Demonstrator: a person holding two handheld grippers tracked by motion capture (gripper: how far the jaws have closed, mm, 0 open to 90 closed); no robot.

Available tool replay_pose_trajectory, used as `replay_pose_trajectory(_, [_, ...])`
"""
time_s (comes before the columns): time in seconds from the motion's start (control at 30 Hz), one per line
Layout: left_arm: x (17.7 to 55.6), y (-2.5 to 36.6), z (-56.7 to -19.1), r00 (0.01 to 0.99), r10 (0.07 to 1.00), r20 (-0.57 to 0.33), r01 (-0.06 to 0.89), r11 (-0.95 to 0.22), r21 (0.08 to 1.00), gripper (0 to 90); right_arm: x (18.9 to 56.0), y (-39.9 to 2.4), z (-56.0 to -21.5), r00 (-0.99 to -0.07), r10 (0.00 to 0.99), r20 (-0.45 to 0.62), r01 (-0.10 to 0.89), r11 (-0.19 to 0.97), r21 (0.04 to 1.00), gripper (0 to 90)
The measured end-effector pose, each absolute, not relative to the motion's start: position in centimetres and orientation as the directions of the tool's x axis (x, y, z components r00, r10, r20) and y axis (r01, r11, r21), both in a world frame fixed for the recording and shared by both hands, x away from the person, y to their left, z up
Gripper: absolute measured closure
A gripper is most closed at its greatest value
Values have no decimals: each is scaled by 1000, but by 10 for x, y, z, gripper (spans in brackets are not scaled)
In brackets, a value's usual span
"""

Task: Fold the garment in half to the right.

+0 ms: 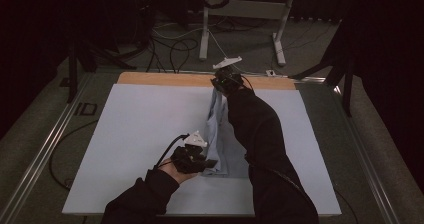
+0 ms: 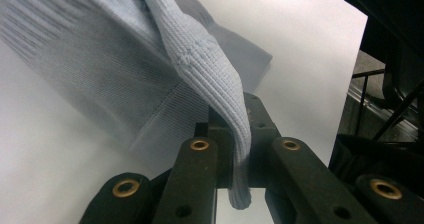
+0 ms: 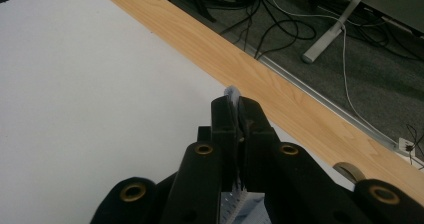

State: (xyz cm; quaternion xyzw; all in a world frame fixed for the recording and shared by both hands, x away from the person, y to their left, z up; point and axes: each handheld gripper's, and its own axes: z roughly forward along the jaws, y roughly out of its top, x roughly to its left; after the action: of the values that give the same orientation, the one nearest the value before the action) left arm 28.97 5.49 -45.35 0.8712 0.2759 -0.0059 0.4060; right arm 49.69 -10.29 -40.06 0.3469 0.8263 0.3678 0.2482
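Both grippers are clamped on the pale blue knit sweater [image 1: 218, 134], left gripper [image 1: 204, 163] near the table's [image 1: 140, 124] front edge, right gripper [image 1: 220, 81] by the far edge, so it's stretched out mid-fold, nowhere near flat yet I'd guess.

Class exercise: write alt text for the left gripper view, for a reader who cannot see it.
The left gripper, its two black jaws shut, pinches a ribbed edge of a pale blue knitted garment. The knit runs up and away from the jaws, with the rest of it lying blurred on the white table cover. Dark floor and metal framing show at the right edge.
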Motion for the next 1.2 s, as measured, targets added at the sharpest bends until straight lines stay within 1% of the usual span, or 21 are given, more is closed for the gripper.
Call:
replay_pose_trajectory(0.23, [293, 37, -455, 860, 462, -217, 469, -547, 694, 861, 495, -118, -402, -631, 763, -144, 394, 475, 787, 878])
replay_pose_trajectory(0.5, [296, 15, -465, 863, 453, -224, 472, -564, 677, 860, 495, -141, -410, -624, 770, -131, 404, 461, 790, 878])
replay_pose_trajectory(0.8, [298, -9, -477, 861, 463, -212, 475, -582, 660, 860, 496, -150, -424, -624, 771, -128, 422, 471, 775, 878])
replay_pose_trajectory(1.2, [298, -24, -492, 844, 497, -203, 494, -568, 659, 860, 502, -163, -444, -638, 766, -78, 440, 446, 779, 877])
